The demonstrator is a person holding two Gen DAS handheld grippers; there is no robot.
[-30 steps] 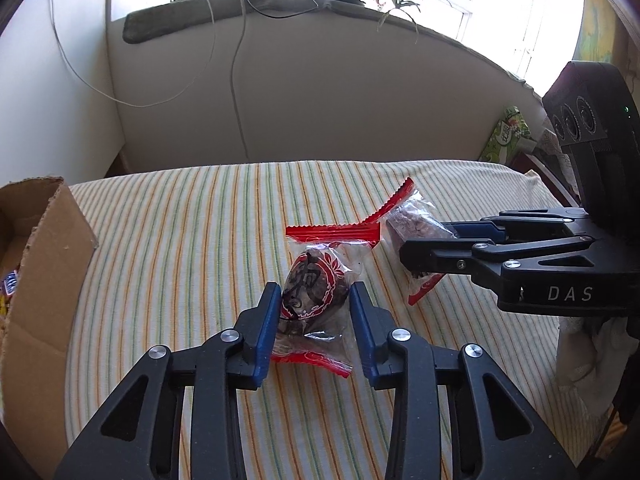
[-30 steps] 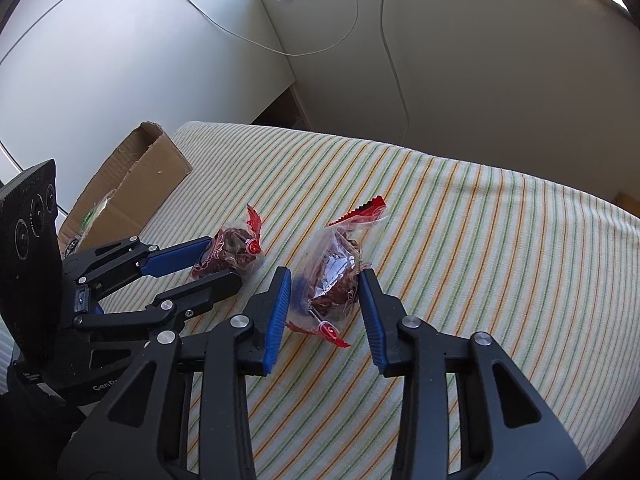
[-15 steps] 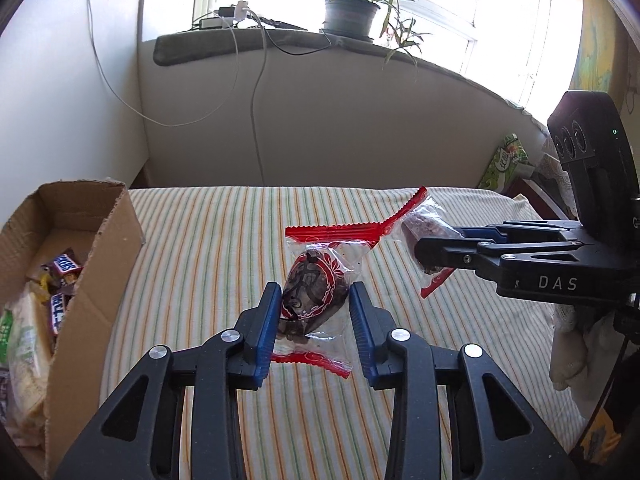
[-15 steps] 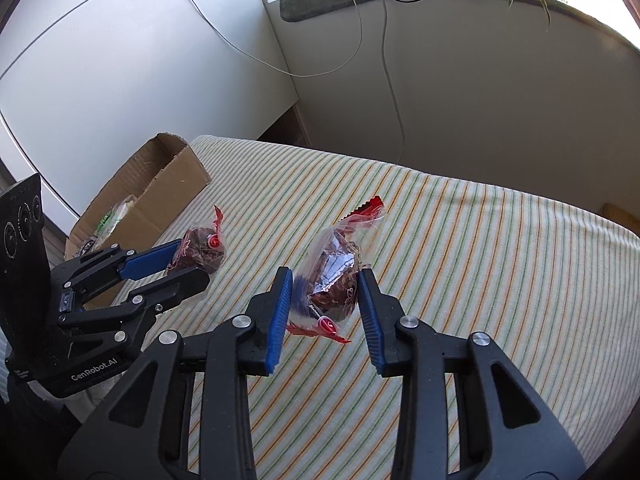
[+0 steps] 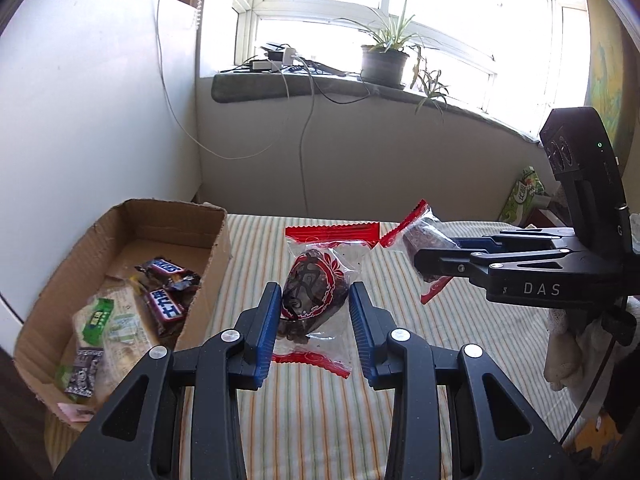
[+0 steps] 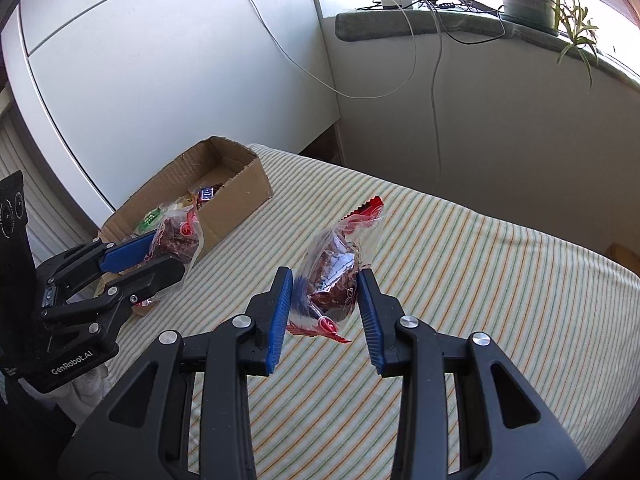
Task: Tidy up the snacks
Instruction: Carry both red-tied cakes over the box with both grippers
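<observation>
My left gripper (image 5: pixel 314 304) is shut on a clear snack packet with red ends (image 5: pixel 312 292) and holds it in the air above the striped cloth, just right of the cardboard box (image 5: pixel 218 256). My right gripper (image 6: pixel 325 288) is shut on a second such packet (image 6: pixel 334 272), also lifted. In the left wrist view the right gripper (image 5: pixel 430 258) is at the right with its packet (image 5: pixel 420 234). In the right wrist view the left gripper (image 6: pixel 160 252) holds its packet (image 6: pixel 174 236) beside the box (image 6: pixel 240 196).
The box holds Snickers bars (image 5: pixel 166 272) and green-labelled packets (image 5: pixel 98 320). The striped cloth (image 6: pixel 480 280) covers the table. A white cabinet (image 6: pixel 160 80) stands behind the box. A sill with a potted plant (image 5: pixel 384 64) and cables runs behind.
Both grippers have risen with their packets and moved left toward the cardboard box, whose inside has come into view.
</observation>
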